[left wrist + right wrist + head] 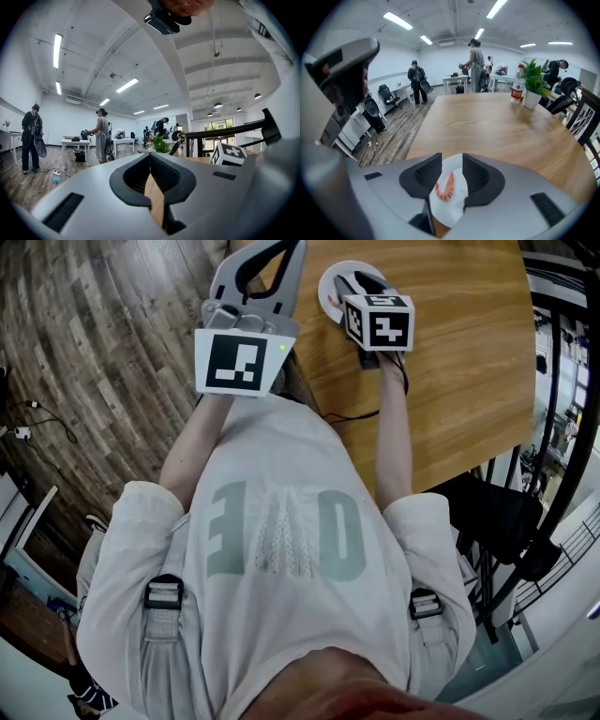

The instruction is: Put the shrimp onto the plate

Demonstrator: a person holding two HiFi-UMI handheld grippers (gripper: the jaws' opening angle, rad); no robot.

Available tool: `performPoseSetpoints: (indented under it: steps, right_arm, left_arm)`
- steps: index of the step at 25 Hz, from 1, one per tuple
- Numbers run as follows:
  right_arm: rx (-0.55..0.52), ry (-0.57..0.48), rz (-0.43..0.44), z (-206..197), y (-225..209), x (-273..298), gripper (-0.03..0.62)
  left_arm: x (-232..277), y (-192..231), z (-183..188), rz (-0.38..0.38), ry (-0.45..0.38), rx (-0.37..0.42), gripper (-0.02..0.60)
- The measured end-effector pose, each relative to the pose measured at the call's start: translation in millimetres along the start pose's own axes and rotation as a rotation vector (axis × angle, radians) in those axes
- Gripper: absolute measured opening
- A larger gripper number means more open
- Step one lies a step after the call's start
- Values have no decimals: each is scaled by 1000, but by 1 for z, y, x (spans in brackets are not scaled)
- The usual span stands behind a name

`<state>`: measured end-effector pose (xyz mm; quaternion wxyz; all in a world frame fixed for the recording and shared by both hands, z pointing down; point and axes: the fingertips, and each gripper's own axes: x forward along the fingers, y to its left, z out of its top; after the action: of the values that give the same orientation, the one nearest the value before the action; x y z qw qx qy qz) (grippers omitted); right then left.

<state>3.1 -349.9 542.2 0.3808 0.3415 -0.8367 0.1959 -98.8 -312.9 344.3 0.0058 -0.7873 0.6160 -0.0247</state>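
Right gripper [452,161]: the jaws stand apart with nothing clamped. Through the gap you look down on the white plate [453,210]. The shrimp [444,186] lies on it, a small orange-pink curl. As far as the right gripper view shows, neither pad touches the shrimp. It rests on the plate below the jaws, not between them. The plate sits on the wooden table [501,126], near the table's left edge in the head view.

Left gripper [150,157]: the tips are drawn together and it is empty. Only a sliver of table wood shows through the slot behind them. You hold it raised, to the left of the plate and out past the table edge, taking no part.

Judgement: with the shrimp on the plate, the task reads as done. What is left is to lift the right gripper clear without catching the rim.

Handling note, should you need to reseat it:
- The shrimp looks light and narrow. I cannot tell whether it is real or a model.
- Expect a smooth skin and some give.
- Pinched at the thin tail, it would likely pivot or slip out.
- Take it across the thick middle of the curve, with the pads square to the body, and close gently.
- The plate looks smooth, so the shrimp may slide under a sideways nudge.
- The plate may also shift if a jaw knocks it.
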Motion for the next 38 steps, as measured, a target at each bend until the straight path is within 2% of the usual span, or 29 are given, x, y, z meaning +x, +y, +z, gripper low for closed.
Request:
performPoseSetpoints:
  steps: [3, 5, 9, 14, 20, 27, 38]
  right_arm:
    - [37, -150, 32, 29, 4, -34, 143]
    - [45, -269, 20, 51, 5, -64, 143]
    - [40, -485, -53, 85, 9, -124, 141]
    - [28, -682, -149, 99, 18, -190, 138]
    - [-5, -915, -263, 104, 25, -263, 32]
    - [26, -1005, -352, 93, 31, -294, 18]
    - [40, -980, -366, 81, 35, -291, 18]
  left_arm:
    - [-2, -8, 10, -13, -20, 16, 11]
    - [-2, -14, 19, -27, -39, 32, 10]
    - [-6, -17, 37, -39, -80, 59, 11]
    - [-18, -22, 59, -46, -137, 83, 10]
    - [-36, -24, 91, -44, -216, 46, 10]
    - [-57, -26, 123, -48, -291, 47, 10]
    - [-69, -20, 132, -36, -310, 69, 11]
